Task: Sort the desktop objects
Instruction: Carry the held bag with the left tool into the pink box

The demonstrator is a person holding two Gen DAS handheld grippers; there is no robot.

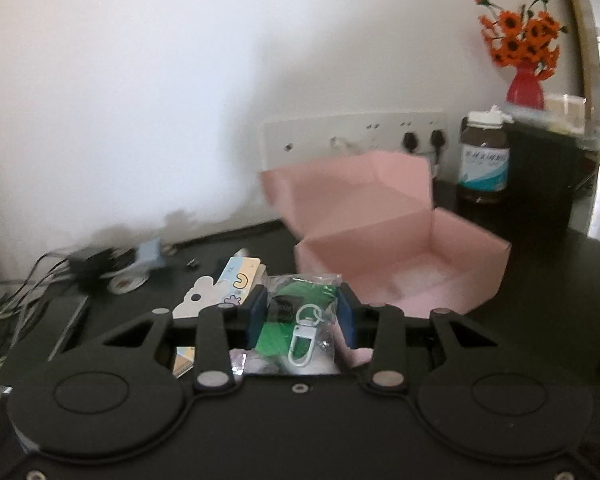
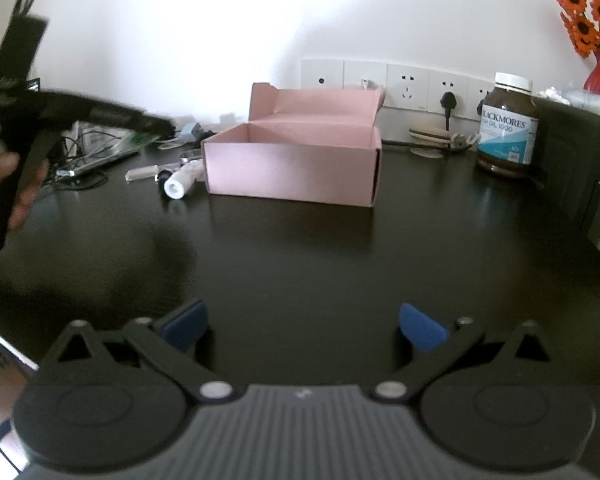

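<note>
My left gripper (image 1: pixel 302 306) is shut on a clear plastic packet (image 1: pixel 300 320) holding something green and a white clip keyring. The packet is lifted off the dark desk, just in front and to the left of the open pink box (image 1: pixel 404 256). In the right wrist view the pink box (image 2: pixel 296 168) stands at the middle back with its lid up, and the left gripper (image 2: pixel 156 124) shows blurred at the left, held by a hand (image 2: pixel 4 176). My right gripper (image 2: pixel 304 326) is open above bare desk with nothing between its blue pads (image 2: pixel 186 326).
A brown supplement bottle (image 2: pixel 508 128) stands right of the box, with a red vase of orange flowers (image 1: pixel 526 48) behind it. Cartoon-print cards (image 1: pixel 228 284), a tape roll (image 1: pixel 126 282) and cables (image 1: pixel 28 280) lie to the left. A white tube (image 2: pixel 182 180) lies beside the box.
</note>
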